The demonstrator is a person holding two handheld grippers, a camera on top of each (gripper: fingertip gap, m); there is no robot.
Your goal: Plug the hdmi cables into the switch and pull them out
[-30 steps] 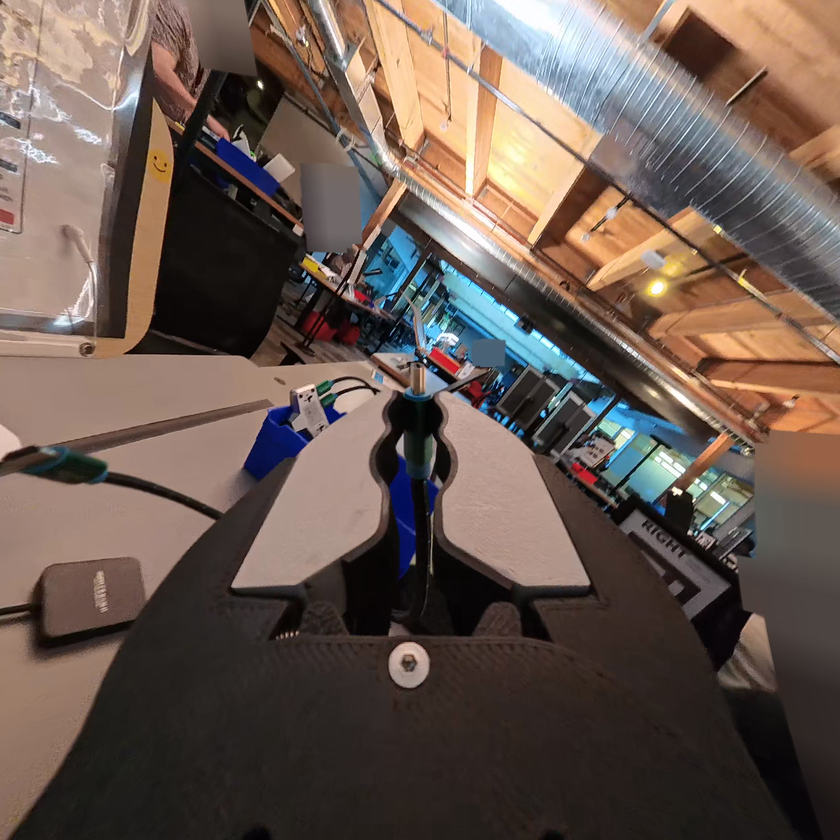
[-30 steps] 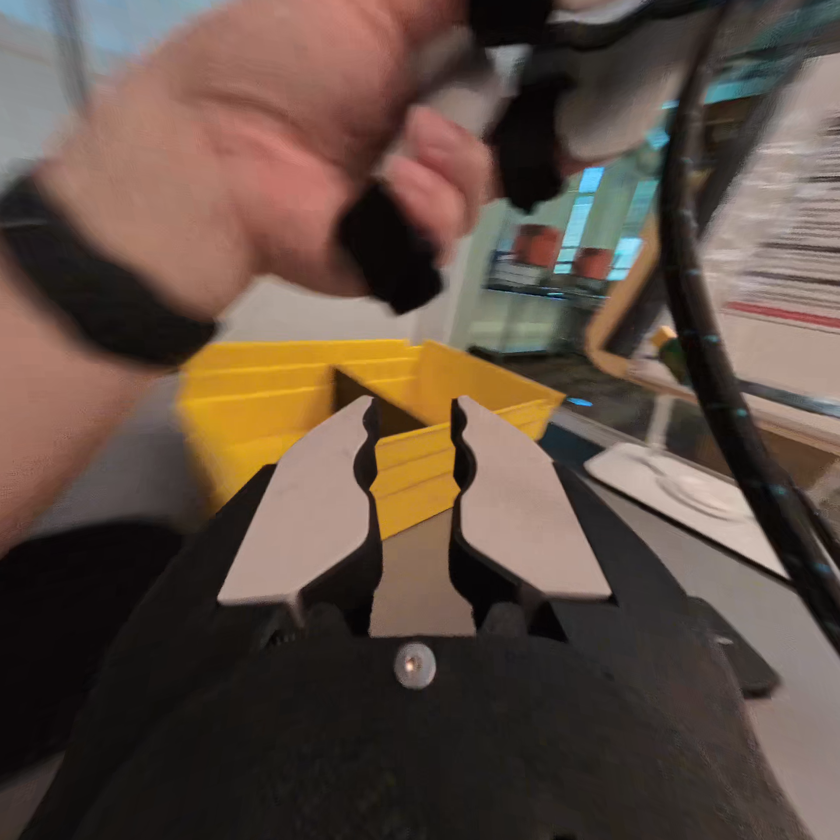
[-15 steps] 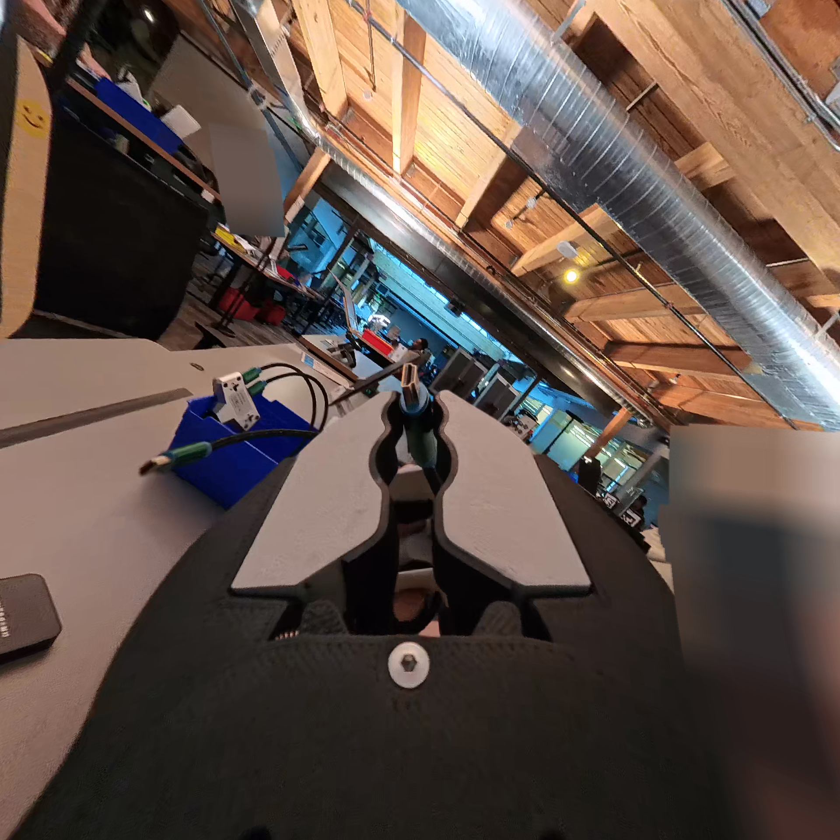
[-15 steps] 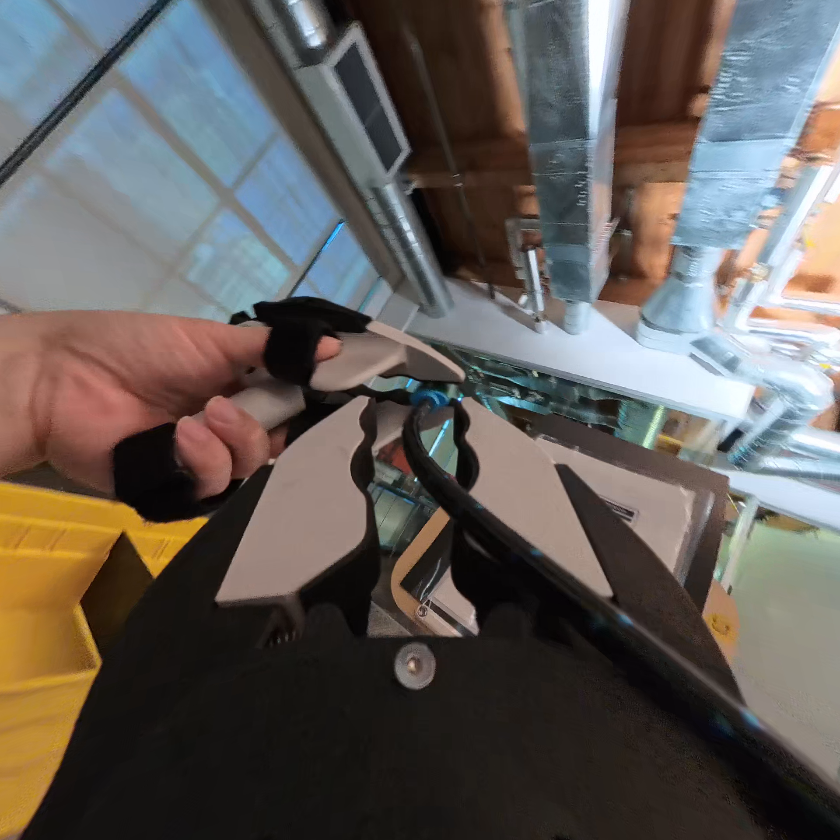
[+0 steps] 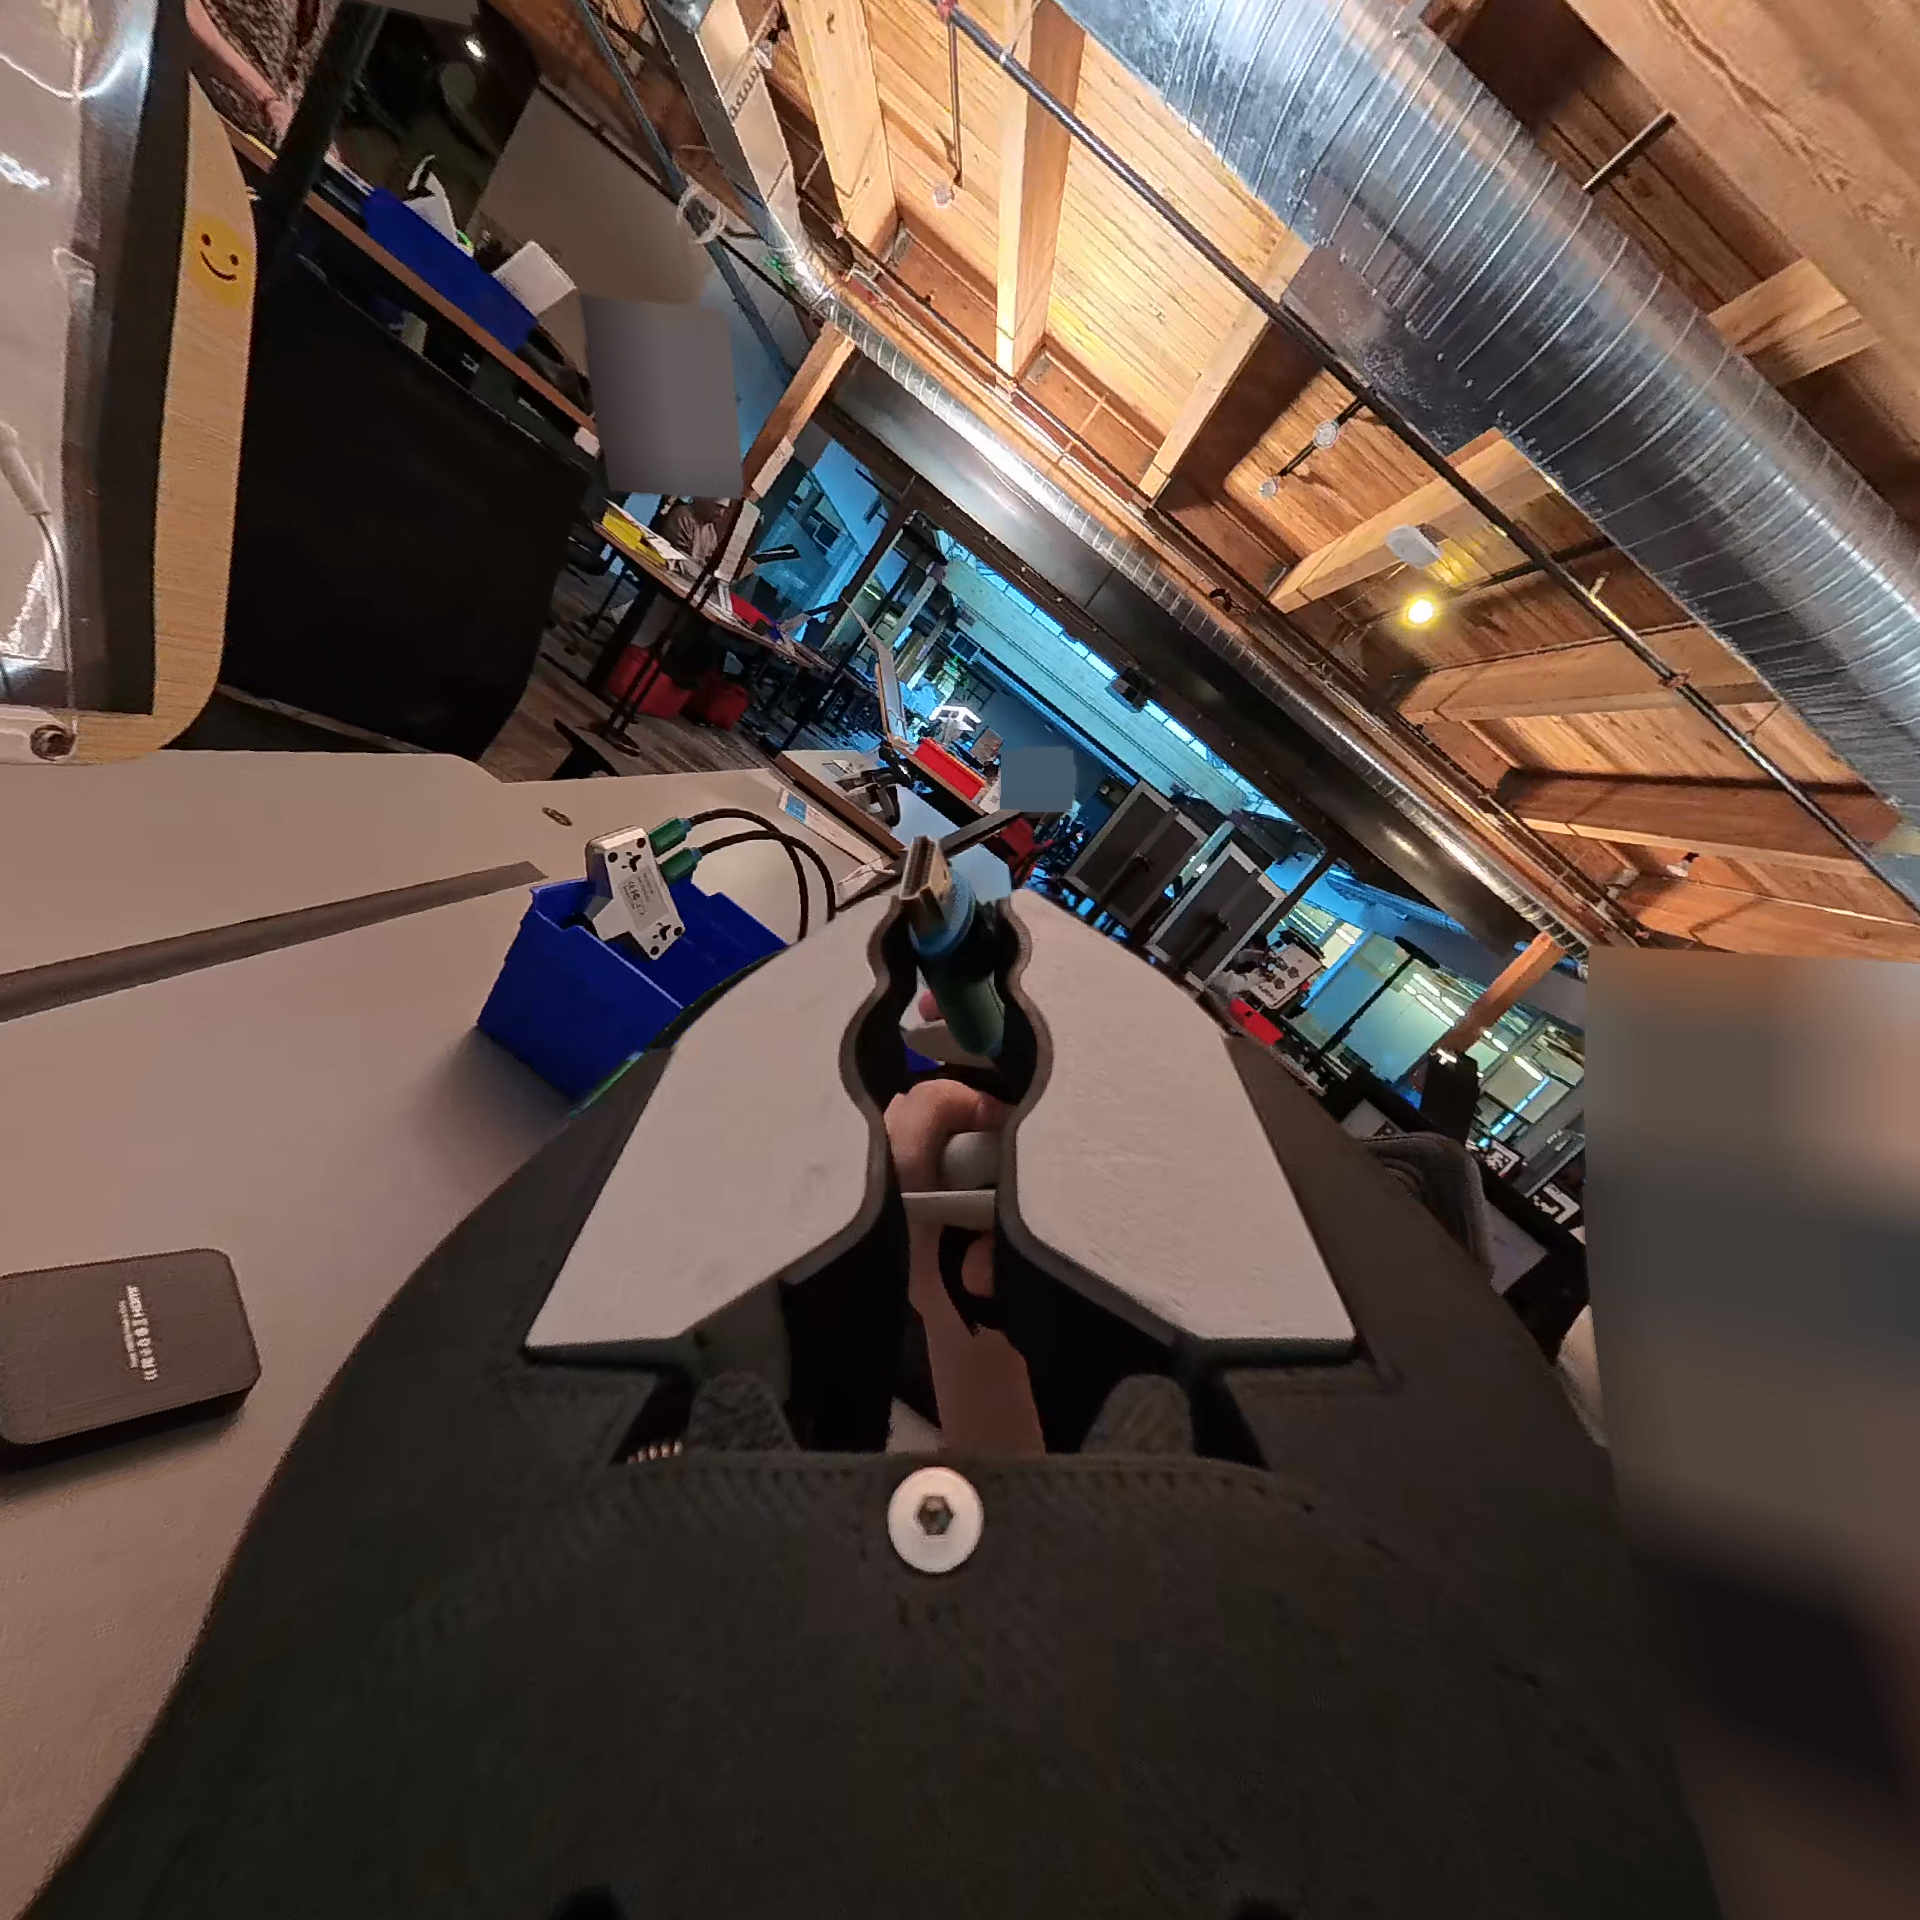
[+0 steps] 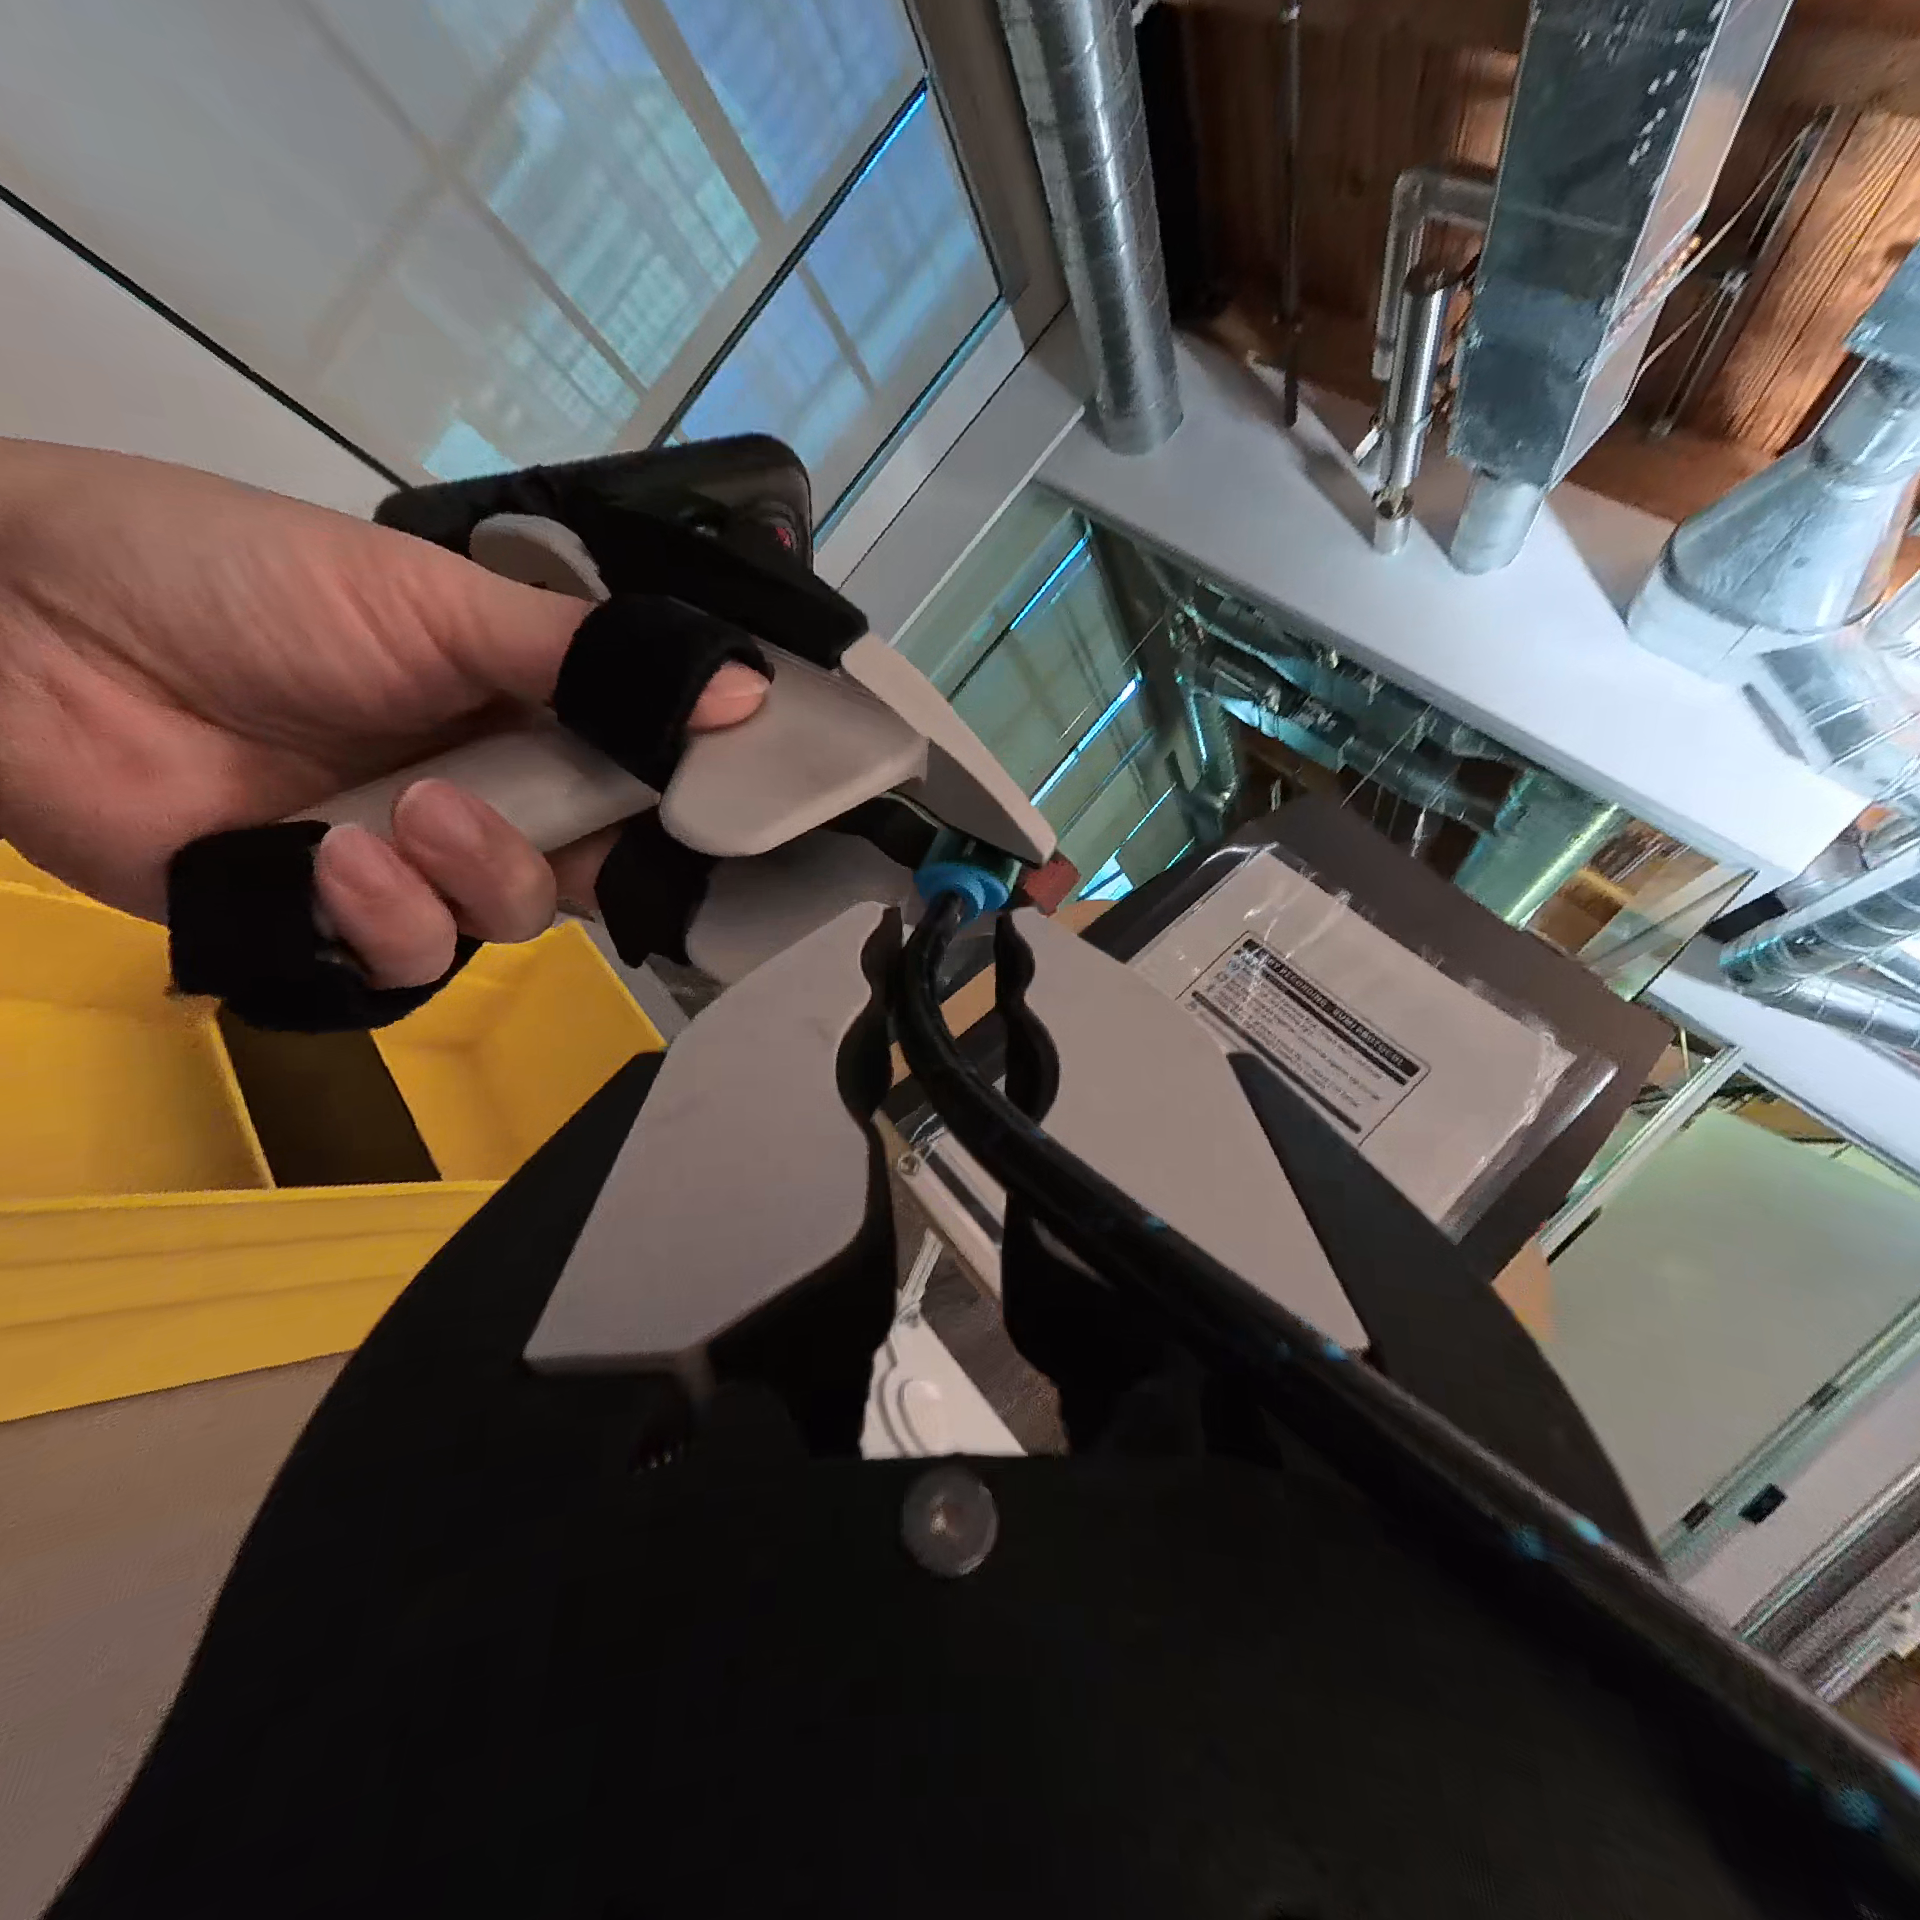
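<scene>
My left gripper point(image 5: 948, 920) is shut on an hdmi plug point(image 5: 961, 987) with a teal body, its metal tip pointing up and away. The silver switch point(image 5: 634, 899) leans on a blue bin point(image 5: 603, 997) to the left, with two green-ended cables point(image 5: 675, 842) plugged into it. In the right wrist view my right gripper point(image 6: 945, 920) stands narrowly open around the plug's black cable point(image 6: 930, 1023), which rests on the left pad with a gap on the right. A hand point(image 6: 208, 644) holds the left gripper point(image 6: 790, 758) just above, beside the cable's blue collar point(image 6: 961, 883).
A black flat box point(image 5: 120, 1340) lies on the grey table point(image 5: 208, 1039) at the left. A yellow divided bin point(image 6: 156, 1247) stands to the left of my right gripper. A wood-edged board point(image 5: 197, 468) rises at the table's far left. Ducts and beams fill the view overhead. My left and right fingertips are right by each other.
My right gripper's jaws have narrowed around the black cable and sit closer under the left gripper. The left view has swung left, and the plug now tilts in the jaws.
</scene>
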